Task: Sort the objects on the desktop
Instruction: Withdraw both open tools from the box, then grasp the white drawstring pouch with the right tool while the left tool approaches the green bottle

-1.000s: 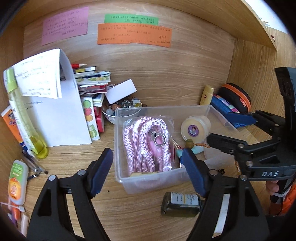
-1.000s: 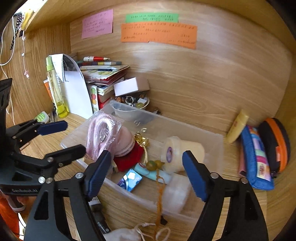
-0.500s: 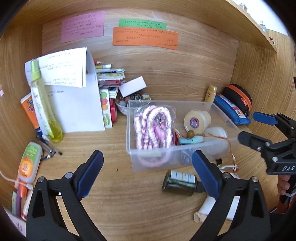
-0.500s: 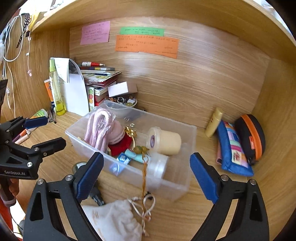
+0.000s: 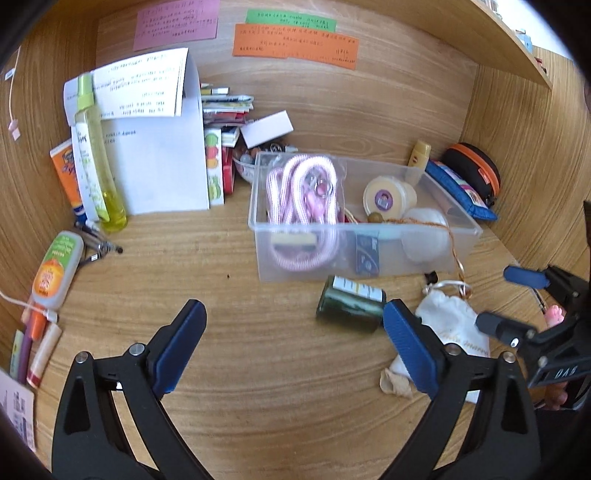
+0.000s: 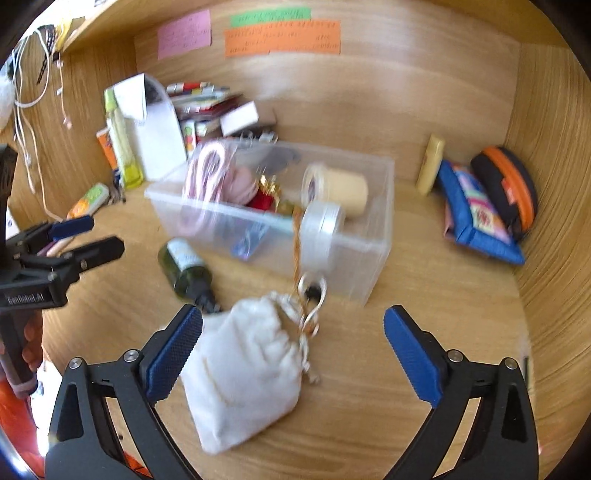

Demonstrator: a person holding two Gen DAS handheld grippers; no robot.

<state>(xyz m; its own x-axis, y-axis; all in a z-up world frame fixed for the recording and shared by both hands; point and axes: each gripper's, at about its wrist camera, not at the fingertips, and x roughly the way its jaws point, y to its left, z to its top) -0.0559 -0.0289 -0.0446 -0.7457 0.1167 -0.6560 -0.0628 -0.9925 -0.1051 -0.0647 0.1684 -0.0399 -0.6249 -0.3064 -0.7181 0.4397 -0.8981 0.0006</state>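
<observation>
the wooden bench (image 5: 229,369) carries a clear box (image 5: 369,254), a dark bottle (image 5: 349,304), a white pouch (image 5: 450,325) and a blue case (image 6: 476,218).

The writing on the notes (image 5: 295,35) on the back wall is too small to read. The right view is smeared, most of all over the box (image 6: 273,218) and the bottle (image 6: 186,269). At the surface's left edge, pens (image 5: 31,339) run out of frame. A stack (image 5: 225,107) sits half hidden behind the sheet (image 5: 155,162). The pouch (image 5: 454,332) is partly covered by the left tongs (image 5: 293,343).
</observation>
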